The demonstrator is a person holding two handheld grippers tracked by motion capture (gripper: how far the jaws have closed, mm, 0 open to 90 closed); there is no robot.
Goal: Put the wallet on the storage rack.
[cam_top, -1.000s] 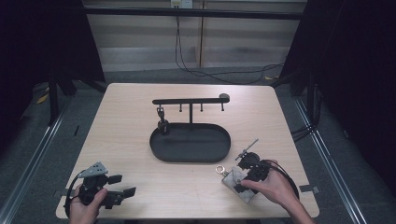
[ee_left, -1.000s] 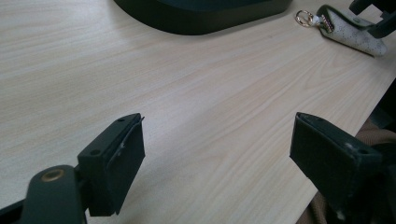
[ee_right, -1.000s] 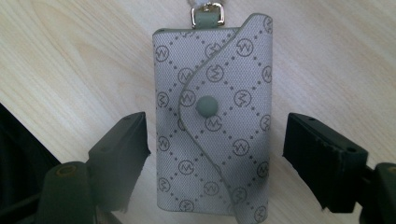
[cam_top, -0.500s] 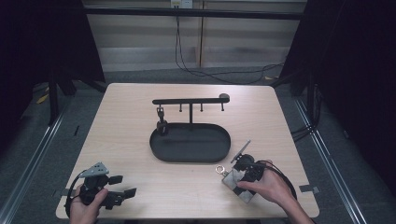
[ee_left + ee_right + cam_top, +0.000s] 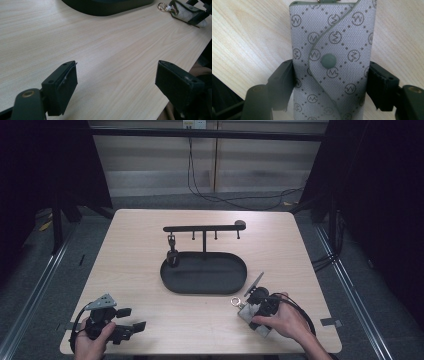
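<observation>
Right gripper closing on the key pouch at the table's near right edge

The right gripper has just been closing; its jaws now press both sides of the patterned key pouch, lower right in the high view. Lift straight, ring end leading, towards the black stand. The left gripper rests spread and empty

— From where I sit, the high view looks forward and down over the whole table.

— And the gripper views?

— Mine ride low, close; the left one shares the black tray with the high view.
</observation>
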